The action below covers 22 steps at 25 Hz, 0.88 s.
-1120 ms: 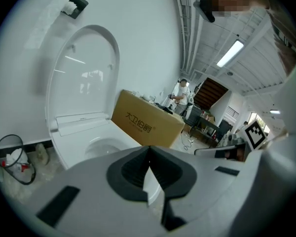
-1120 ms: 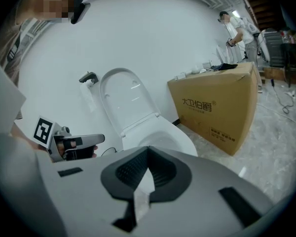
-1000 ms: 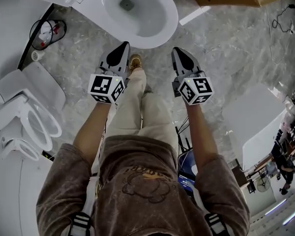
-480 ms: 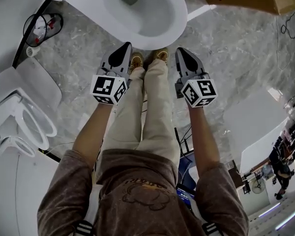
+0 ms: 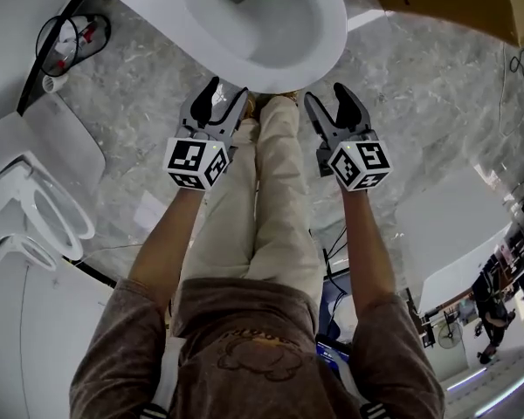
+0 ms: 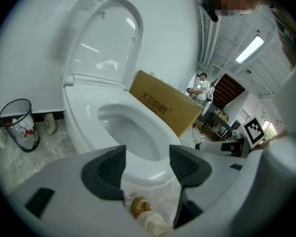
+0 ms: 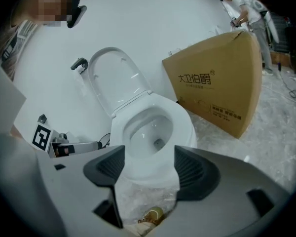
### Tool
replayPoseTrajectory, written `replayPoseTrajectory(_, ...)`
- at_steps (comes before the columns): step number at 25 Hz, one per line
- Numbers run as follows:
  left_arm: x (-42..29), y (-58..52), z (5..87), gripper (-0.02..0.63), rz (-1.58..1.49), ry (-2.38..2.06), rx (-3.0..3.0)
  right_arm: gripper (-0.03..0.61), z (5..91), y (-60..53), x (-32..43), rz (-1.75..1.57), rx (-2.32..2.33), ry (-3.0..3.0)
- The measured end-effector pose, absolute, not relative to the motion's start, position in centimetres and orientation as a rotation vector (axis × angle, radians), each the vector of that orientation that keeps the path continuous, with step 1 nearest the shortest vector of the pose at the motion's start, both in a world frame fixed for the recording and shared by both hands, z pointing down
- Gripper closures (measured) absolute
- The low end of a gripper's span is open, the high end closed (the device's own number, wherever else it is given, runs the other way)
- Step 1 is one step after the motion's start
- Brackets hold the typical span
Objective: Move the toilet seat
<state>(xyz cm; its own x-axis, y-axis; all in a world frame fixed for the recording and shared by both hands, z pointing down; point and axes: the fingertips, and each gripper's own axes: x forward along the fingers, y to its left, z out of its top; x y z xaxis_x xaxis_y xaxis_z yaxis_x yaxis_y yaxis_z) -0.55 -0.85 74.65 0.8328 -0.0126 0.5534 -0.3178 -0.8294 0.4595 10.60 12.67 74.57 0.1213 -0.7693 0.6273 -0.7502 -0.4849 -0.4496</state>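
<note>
Currently the toilet seat (image 5: pixel 332 20) appears to lie flat on the bowl rim, with the lid (image 6: pixel 108 38) raised behind it, directly ahead of both grippers. The seat is probably a rigid, light plastic ring, hinged at the rear, glossy and liable to slip. Take hold at its front edge, with one finger below the overhang. The left gripper (image 5: pixel 227 94) and right gripper (image 5: pixel 327 99) stand just short of that edge, fingers apart, nothing between them. Compared with one second ago, the fingers, then closed, have just been opening, and both grippers sit lower and nearer the bowl.
</note>
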Motion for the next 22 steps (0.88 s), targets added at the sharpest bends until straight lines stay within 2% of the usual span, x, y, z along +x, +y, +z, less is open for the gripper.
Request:
replayPoseTrajectory(1,-0.6,-0.8,75.1,0.316,0.744,-0.248,2.451,0.255,74.9,12.6,10.7,-1.336,-2.325,1.582)
replayPoseTrajectory(3,-0.6,-0.9,75.9,0.249,0.756,-0.267,2.442,0.213,75.4,12.2,11.1,-1.341,-2.306,1.588)
replayPoseTrajectory(8,-1.1,-0.3,77.6,0.202,0.791,-0.285,2.405,0.084,76.3,11.4,11.2,-1.35,-2.249,1.624)
replayPoseTrajectory(12,-1.0,0.1,78.2,0.19,0.79,-0.301,2.376,0.051,77.4,11.5,11.5,-1.382,-2.227,1.615)
replayPoseTrajectory(22,-1.1,1.0,80.9,0.179,0.846,-0.301,2.302,0.044,80.3,11.3,12.2,-1.46,-2.214,1.617)
